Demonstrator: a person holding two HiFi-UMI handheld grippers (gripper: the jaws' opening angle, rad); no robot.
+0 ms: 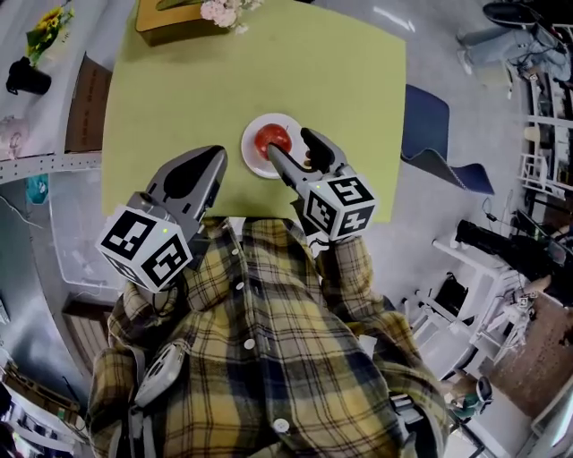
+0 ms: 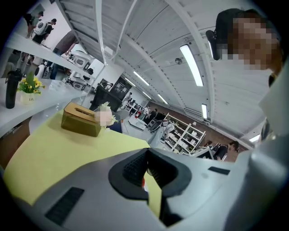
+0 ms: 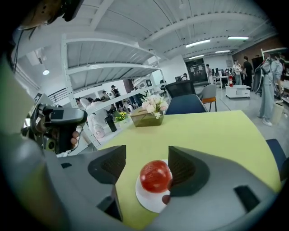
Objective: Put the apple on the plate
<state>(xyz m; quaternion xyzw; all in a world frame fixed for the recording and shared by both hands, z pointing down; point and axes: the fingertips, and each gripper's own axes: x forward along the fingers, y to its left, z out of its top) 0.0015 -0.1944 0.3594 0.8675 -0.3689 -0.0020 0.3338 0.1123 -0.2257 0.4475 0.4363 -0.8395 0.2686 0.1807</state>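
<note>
A red apple (image 1: 272, 139) rests on a small white plate (image 1: 255, 159) near the front edge of the yellow-green table (image 1: 179, 98). My right gripper (image 1: 289, 143) hovers just above and in front of it, open. In the right gripper view the apple (image 3: 155, 176) shows between the two dark pads on its plate (image 3: 151, 200), and neither pad touches it. My left gripper (image 1: 210, 156) hangs to the left of the plate over the table's front edge. In the left gripper view, my left gripper (image 2: 146, 169) has its pads nearly together with nothing held.
A brown tissue box (image 1: 170, 18) with pale flowers stands at the table's far edge. A blue chair (image 1: 425, 125) sits off the table's right side. A black bottle (image 1: 27, 79) and yellow flowers stand on a side counter at the left.
</note>
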